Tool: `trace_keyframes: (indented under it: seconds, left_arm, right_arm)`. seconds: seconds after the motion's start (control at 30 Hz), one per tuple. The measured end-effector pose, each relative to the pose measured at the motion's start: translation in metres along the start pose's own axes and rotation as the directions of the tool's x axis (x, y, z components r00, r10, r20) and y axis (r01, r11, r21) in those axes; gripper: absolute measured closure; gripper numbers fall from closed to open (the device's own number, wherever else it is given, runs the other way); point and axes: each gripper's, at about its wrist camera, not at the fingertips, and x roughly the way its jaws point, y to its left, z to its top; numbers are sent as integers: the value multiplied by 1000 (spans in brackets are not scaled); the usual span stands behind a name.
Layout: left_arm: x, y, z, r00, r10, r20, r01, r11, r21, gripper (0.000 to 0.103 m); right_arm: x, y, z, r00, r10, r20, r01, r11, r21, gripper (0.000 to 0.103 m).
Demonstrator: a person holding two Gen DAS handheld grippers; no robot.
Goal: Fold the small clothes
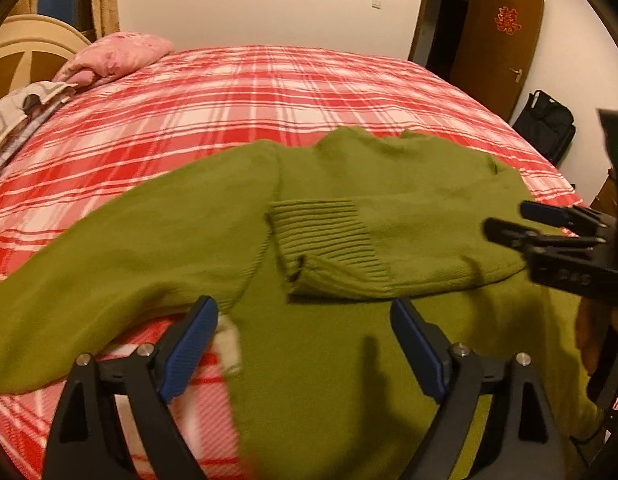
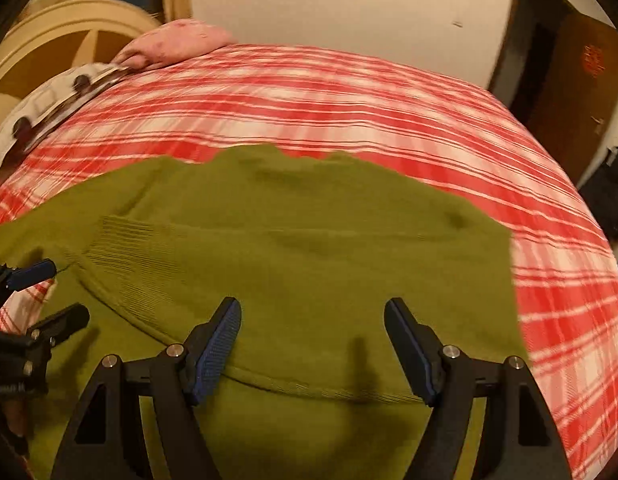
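Green sweater, lower hem cut off

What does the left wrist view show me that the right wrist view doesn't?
Only the left wrist view: the olive-green knit sweater's unfolded sleeve spread out to the left, and the ribbed cuff of the folded-in sleeve sharply.

Only the right wrist view: the sweater's straight right-hand edge against the red-and-white plaid bedcover.

Both: the sweater lying flat on the bedcover, the pink pillow at the far left, the brown door, and both tools, left tool and right tool, open over the fabric, gripping nothing.
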Motion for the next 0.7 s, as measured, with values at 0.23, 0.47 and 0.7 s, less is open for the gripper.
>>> trace_keyframes:
  seconds: [0.23, 0.47, 0.7]
  left_arm:
    - [-26, 34, 0, 994, 93, 66, -91, 995, -30, 12]
    - [-46, 70, -15, 991, 118, 67, -110, 989, -102, 11]
    - [-54, 88, -26, 988, 136, 72, -124, 980, -156, 8]
  right_arm:
    - [17, 51, 7, 995, 102, 5, -102, 994, -37, 28]
    - [18, 101, -22, 981, 187, -54, -193, 967, -167, 29]
    - [-2, 98, 2, 969, 238, 61, -231, 967, -104, 32]
